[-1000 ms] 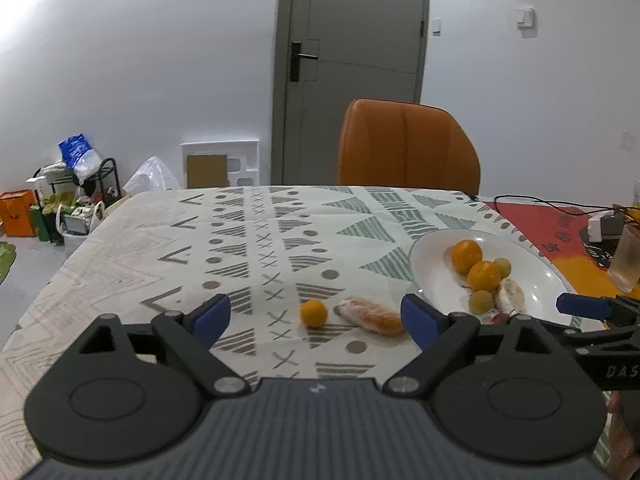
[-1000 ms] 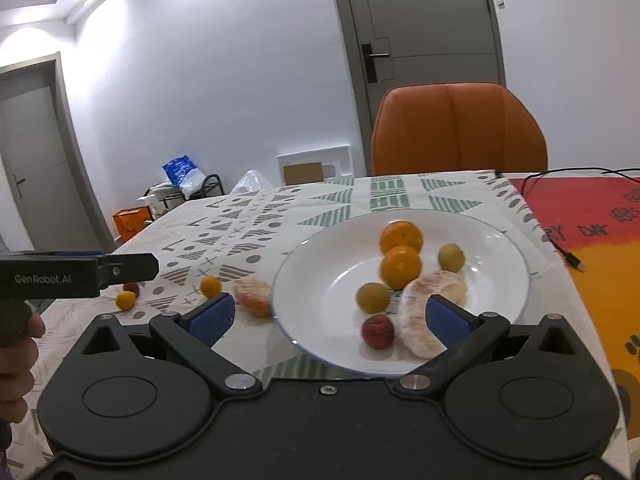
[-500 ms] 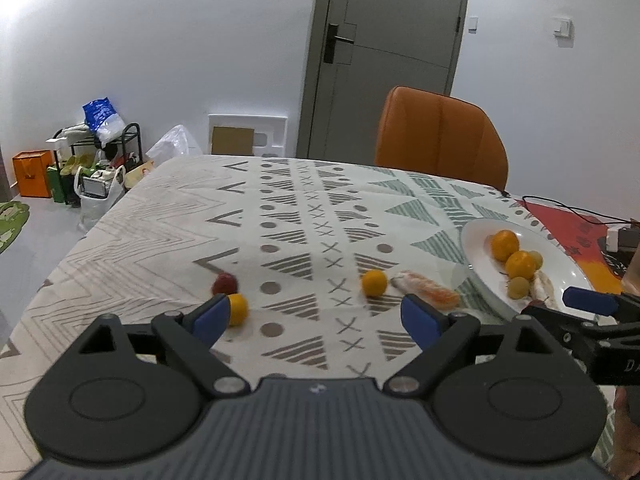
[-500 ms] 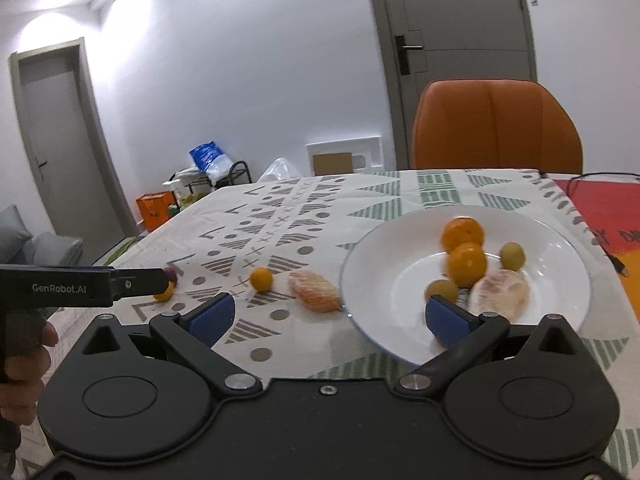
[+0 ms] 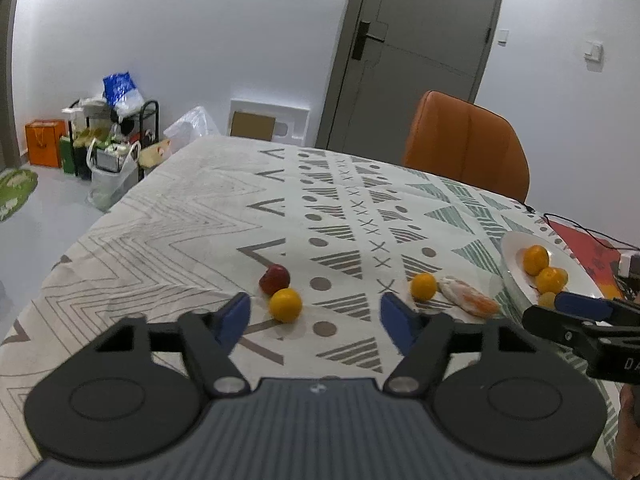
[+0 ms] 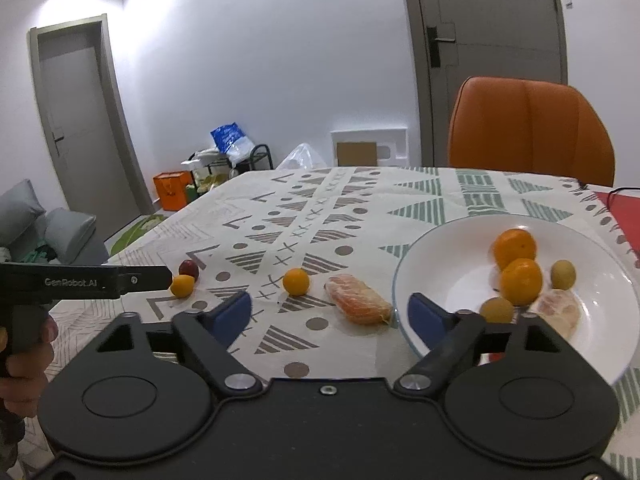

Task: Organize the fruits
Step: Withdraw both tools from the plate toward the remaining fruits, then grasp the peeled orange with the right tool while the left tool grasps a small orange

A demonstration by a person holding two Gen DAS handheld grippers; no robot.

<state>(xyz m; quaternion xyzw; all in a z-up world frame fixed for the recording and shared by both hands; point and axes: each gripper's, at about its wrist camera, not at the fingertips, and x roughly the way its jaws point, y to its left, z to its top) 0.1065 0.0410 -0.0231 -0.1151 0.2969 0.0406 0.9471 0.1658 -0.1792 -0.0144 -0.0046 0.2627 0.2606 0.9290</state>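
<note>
I see the table under its patterned tablecloth [image 5: 224,216], printed with grey zigzags, chevrons, dots and green striped triangles, and an orange chair [image 6: 532,128] pushed in at the far side. On my right sits the white plate [image 6: 448,252], holding two oranges, one behind the other [image 6: 515,249] [image 6: 521,281], two small yellow-green fruits [image 6: 563,275] [image 6: 496,310] and a peeled citrus piece [image 6: 560,312] near its front edge.

My left gripper [image 5: 315,316] hangs low over the cloth with its blue-padded fingers [image 5: 234,316] spread wide and nothing between them. Just ahead of its left pad lies a small orange fruit [image 5: 285,305], touching or nearly touching a dark red fruit [image 5: 275,279] behind it. My right gripper [image 6: 330,314] is likewise spread wide and empty, its right finger reaching over the plate's near rim. Ahead of it, just left of the plate, lies a peeled citrus segment cluster [image 6: 358,305] in its pale membrane, and left of that a second small orange fruit [image 6: 296,281], apart from the first pair.

The side of my left tool, seen from the right camera, reads "GenRobot.AI" [image 6: 70,282]. On the right tool, seen from the left camera, I can read only "DA" at the picture's edge.
</note>
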